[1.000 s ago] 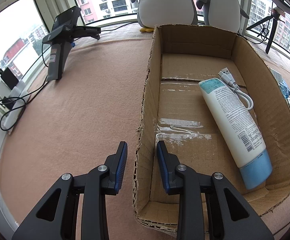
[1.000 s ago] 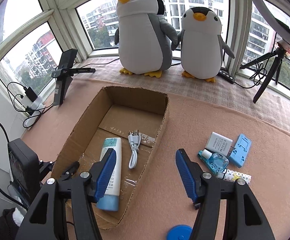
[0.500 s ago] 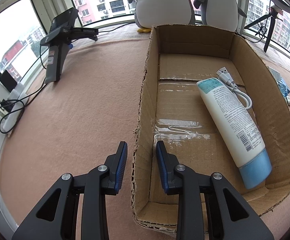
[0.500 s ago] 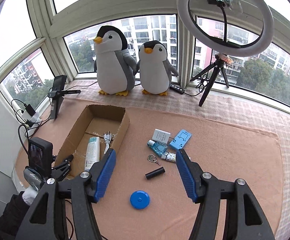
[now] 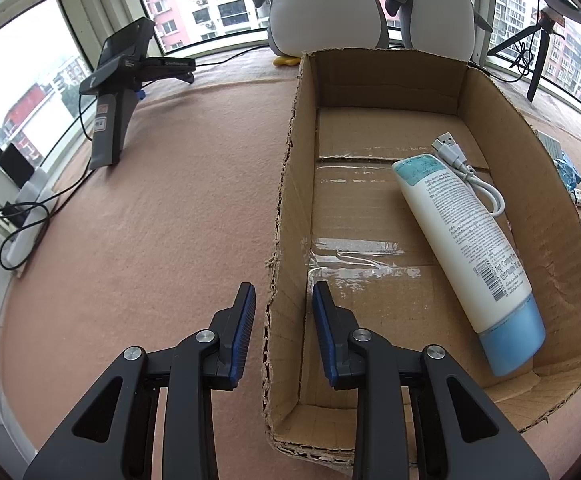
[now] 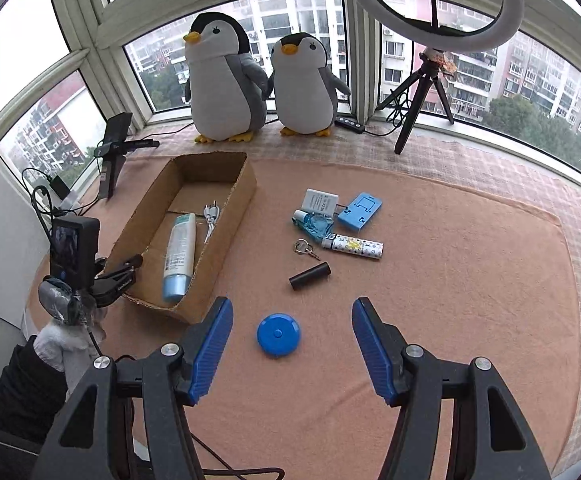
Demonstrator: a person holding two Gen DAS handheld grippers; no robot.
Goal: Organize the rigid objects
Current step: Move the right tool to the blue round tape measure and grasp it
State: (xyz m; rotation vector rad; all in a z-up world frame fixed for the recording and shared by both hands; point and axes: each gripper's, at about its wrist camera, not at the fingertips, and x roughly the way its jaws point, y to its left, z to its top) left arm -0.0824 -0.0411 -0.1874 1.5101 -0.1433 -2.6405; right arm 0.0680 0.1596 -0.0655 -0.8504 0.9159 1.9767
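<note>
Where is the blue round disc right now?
In the right wrist view, the blue round disc lies on the pink mat between the right gripper's open fingers, right of the cardboard box.

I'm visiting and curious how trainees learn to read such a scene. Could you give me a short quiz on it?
1. True or false: the blue disc lies inside the cardboard box.
2. How many things lie in the box?
3. Which lies nearest the right fingers: A black cylinder, B blue disc, C key?
Key: 1 false; 2 two, the lotion tube and the white cable; 3 B.
</note>
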